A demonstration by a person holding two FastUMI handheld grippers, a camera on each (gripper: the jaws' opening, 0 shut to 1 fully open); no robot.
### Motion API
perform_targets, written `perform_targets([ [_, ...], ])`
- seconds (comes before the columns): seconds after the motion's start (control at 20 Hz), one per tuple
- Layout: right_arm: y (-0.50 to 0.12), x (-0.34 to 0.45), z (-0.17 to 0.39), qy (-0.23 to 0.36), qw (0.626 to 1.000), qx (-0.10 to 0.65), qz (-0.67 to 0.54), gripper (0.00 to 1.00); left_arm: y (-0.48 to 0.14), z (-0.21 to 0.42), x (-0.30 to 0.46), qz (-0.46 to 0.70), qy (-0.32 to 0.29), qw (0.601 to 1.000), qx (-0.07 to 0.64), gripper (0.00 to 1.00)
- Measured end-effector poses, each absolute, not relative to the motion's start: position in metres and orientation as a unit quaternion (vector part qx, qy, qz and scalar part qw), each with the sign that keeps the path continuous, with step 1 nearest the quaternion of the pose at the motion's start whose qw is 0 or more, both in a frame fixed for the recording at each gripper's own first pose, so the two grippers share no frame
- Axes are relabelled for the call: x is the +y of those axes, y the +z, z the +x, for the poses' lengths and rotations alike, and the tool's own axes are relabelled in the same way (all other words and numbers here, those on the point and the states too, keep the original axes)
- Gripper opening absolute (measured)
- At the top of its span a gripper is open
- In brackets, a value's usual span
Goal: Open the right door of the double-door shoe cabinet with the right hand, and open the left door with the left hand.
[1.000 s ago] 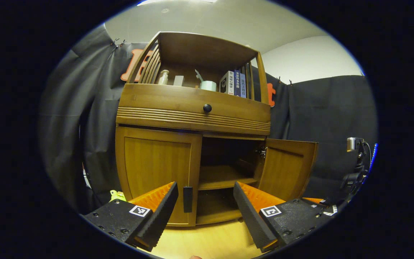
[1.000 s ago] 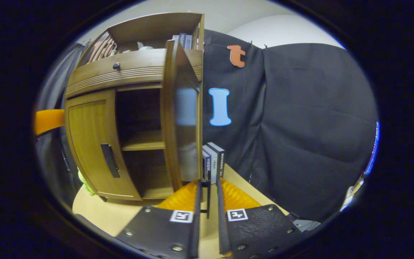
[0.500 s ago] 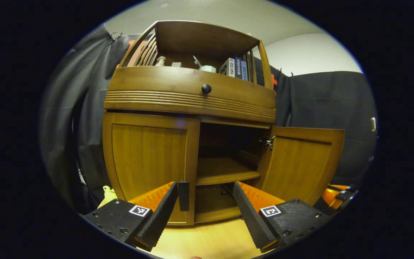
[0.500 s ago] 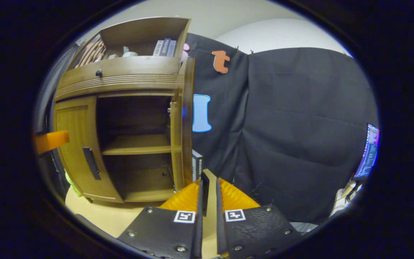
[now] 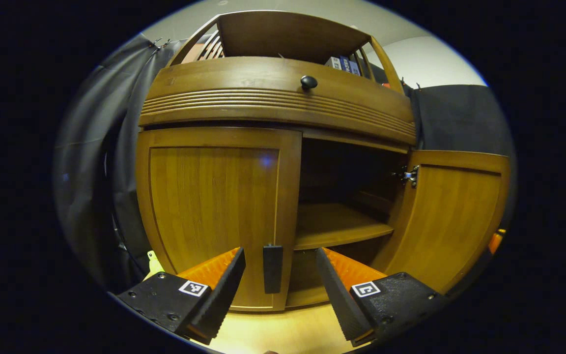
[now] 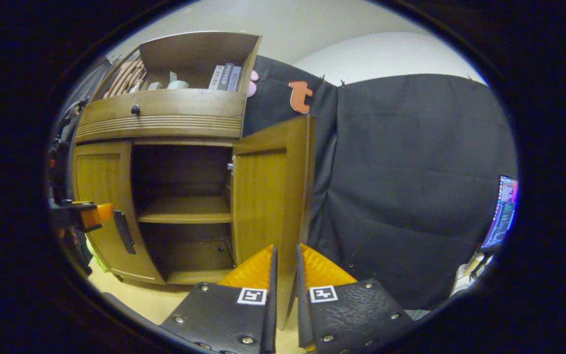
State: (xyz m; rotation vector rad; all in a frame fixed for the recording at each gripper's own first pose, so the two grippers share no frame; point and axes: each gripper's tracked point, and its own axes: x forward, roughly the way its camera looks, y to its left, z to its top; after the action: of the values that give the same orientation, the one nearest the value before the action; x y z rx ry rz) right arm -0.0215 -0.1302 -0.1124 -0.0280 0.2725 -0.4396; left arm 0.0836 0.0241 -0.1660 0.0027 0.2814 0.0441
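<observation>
The wooden shoe cabinet stands close in front in the left gripper view. Its left door is closed, and that door's dark handle stands between the fingers of my open left gripper, untouched. The right door hangs wide open. In the right gripper view I see the right door from its inner face. Its free edge runs down between the fingers of my right gripper, which is shut on the door's handle, hidden behind that edge. The left gripper is beside the left door's handle.
A drawer with a round dark knob runs above the doors. Books and small items sit on the top shelf. Inside, a shelf divides the open compartment. Black cloth hangs on the right, with a lit screen at the edge.
My left gripper has moved closer to the cabinet, bringing the left door's handle between its open fingers. My right gripper has swung the right door wider open, so its inner face shows.
</observation>
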Motion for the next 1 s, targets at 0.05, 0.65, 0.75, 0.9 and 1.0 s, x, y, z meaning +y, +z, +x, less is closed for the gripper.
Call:
perform_targets([
  [0.05, -0.106, -0.129, -0.021, -0.217, 0.968, 0.127, -0.015, 0.18, -0.173, 0.089, 0.027, 0.003, 0.024, 0.989, 0.145, 0.88],
  [0.65, -0.062, -0.131, -0.031, -0.241, 0.967, 0.083, -0.014, 0.18, -0.217, 0.125, 0.033, 0.009, 0.035, 0.984, 0.174, 0.78],
  [0.75, -0.066, -0.139, -0.033, -0.253, 0.963, 0.086, -0.020, 0.18, -0.222, 0.129, 0.034, 0.006, 0.041, 0.983, 0.177, 0.74],
  [0.9, -0.069, -0.151, -0.045, -0.274, 0.957, 0.089, -0.020, 0.17, -0.228, 0.133, 0.037, -0.002, 0.051, 0.982, 0.180, 0.66],
  [1.0, -0.068, -0.160, -0.056, -0.289, 0.953, 0.088, -0.020, 0.18, -0.232, 0.133, 0.040, -0.008, 0.063, 0.981, 0.185, 0.51],
])
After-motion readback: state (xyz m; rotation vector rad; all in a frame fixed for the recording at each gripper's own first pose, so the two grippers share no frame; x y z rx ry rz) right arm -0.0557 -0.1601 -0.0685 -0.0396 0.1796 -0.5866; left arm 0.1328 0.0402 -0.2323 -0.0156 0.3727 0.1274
